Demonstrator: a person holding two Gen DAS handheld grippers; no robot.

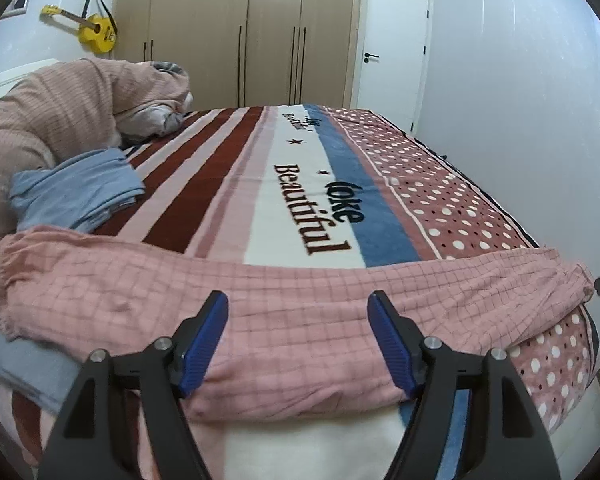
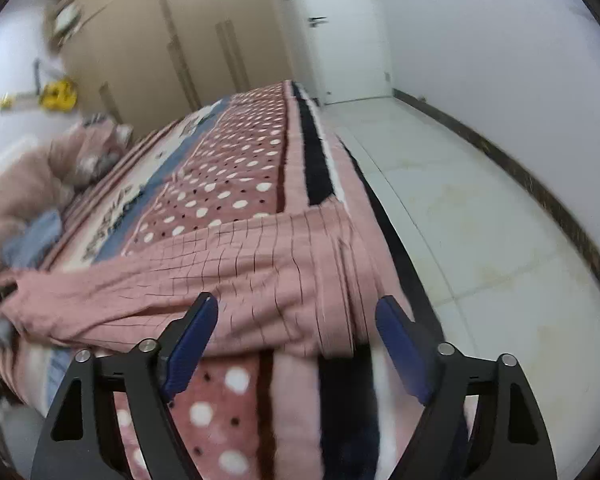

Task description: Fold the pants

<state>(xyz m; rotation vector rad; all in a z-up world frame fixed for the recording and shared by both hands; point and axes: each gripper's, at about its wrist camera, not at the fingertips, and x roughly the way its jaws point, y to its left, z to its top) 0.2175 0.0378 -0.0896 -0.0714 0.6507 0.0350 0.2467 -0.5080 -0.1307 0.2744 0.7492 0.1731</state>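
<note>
Pink checked pants (image 1: 300, 304) lie stretched across the near edge of the bed (image 1: 300, 200), spanning the lower half of both views. We hold the left gripper (image 1: 298, 308) and the right gripper (image 2: 296, 312) just short of the cloth, fingers spread wide, gripping nothing. We judge the fold not yet begun; the blurred right view suggests the cuffed end overhangs the bed's side. Next we must pinch both ends.

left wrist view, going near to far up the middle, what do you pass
left gripper → pink checked pants → striped blanket with the word Beautiful → wardrobe
</note>
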